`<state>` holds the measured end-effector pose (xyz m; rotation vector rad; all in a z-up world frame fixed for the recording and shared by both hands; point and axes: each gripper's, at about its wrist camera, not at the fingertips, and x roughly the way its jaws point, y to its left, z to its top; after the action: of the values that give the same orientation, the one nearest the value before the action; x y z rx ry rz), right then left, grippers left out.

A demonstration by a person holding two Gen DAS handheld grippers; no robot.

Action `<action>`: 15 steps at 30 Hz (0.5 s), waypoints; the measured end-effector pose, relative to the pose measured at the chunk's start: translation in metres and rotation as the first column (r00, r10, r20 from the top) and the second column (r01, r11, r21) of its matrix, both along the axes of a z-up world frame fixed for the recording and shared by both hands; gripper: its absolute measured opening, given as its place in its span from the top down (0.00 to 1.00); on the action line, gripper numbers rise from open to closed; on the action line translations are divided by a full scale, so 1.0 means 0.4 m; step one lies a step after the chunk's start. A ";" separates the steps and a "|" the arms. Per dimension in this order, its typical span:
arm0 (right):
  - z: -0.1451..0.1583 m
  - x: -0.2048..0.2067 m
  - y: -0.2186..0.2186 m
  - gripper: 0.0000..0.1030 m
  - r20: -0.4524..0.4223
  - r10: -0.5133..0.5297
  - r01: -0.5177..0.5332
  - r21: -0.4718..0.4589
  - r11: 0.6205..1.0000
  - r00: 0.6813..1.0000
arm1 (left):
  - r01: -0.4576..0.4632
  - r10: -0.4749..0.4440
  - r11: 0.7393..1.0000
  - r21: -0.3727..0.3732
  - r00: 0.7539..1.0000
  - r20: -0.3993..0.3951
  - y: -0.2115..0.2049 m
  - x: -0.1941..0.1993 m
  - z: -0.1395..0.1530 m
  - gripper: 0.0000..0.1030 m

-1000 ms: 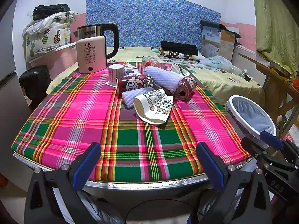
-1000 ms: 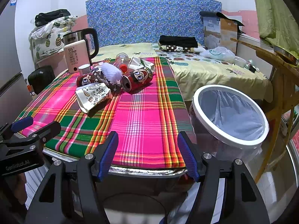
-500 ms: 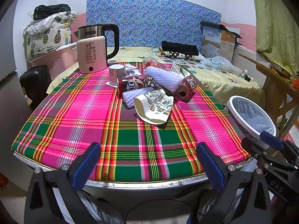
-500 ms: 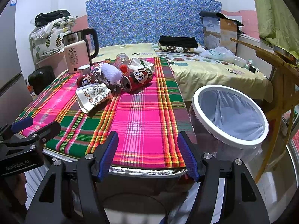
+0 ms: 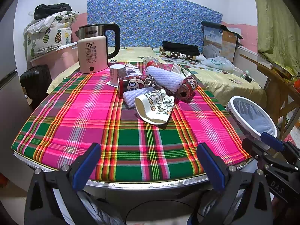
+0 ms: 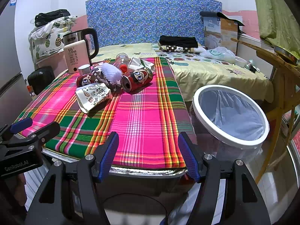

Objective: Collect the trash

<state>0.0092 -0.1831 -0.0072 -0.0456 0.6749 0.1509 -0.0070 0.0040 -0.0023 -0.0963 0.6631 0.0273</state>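
A pile of trash lies at the far middle of the plaid-covered table [image 5: 75, 116]: a crushed patterned paper cup [image 5: 154, 107] [image 6: 92, 95], two red cartoon cans [image 5: 187, 88] [image 5: 131, 85] [image 6: 137, 78], white foam netting [image 5: 165, 77] [image 6: 111, 72], a clear bottle with a red cap [image 6: 121, 60] and a small yogurt cup [image 5: 116, 74]. A white-rimmed bin with a liner [image 6: 230, 116] [image 5: 252, 117] stands off the table's right edge. My left gripper [image 5: 148, 163] and right gripper [image 6: 148, 156] hang open and empty just off the near edge.
An electric kettle [image 5: 94, 48] stands at the table's far left. Behind the table is a bed [image 6: 206, 69] with folded clothes and a plastic bag. A wooden frame [image 6: 281, 78] rises to the right of the bin, and a black suitcase [image 5: 35, 82] sits at the left.
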 end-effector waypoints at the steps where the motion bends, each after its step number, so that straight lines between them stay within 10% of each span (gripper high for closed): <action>1: 0.000 -0.001 0.000 0.35 0.000 0.000 0.000 -0.001 1.000 1.000 | 0.000 0.000 1.000 0.000 1.000 0.000 0.001 -0.003 -0.001 0.00; 15: 0.001 0.000 -0.002 0.35 0.001 -0.001 0.001 -0.002 1.000 1.000 | 0.000 0.000 1.000 -0.001 1.000 0.000 0.000 0.000 0.000 0.00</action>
<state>0.0094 -0.1841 -0.0068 -0.0469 0.6742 0.1498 -0.0070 0.0039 -0.0023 -0.0971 0.6632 0.0272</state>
